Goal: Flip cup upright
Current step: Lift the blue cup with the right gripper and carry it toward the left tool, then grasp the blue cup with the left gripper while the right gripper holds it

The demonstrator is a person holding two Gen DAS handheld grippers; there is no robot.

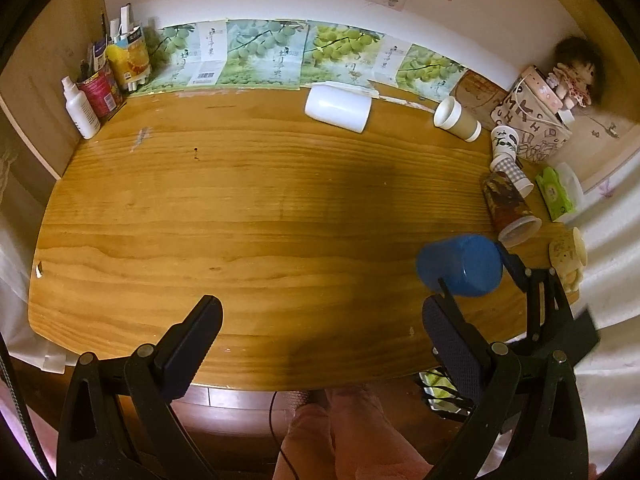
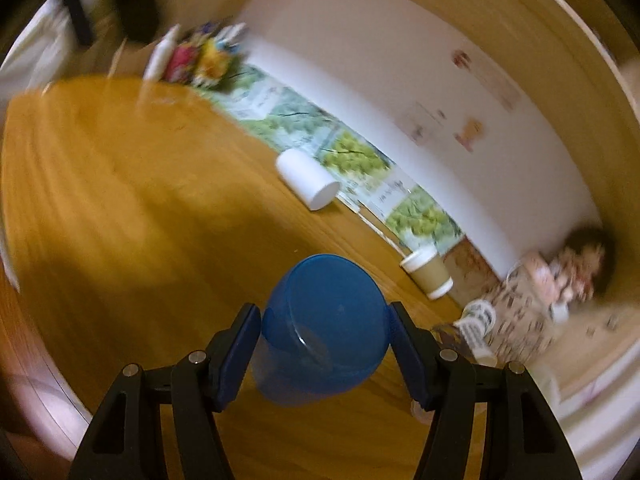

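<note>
While my right hand-held gripper clamps the blue cup by its sides above the surface, I should roll the wrist until its rim faces up, grip firm. Left hand-held gripper: spread, empty. Beyond: white cup lying on its side; wall.

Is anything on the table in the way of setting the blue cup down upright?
Nothing visible. The right gripper holds the blue cup over bare wooden table; the other cups lie further back and at the right edge.
</note>
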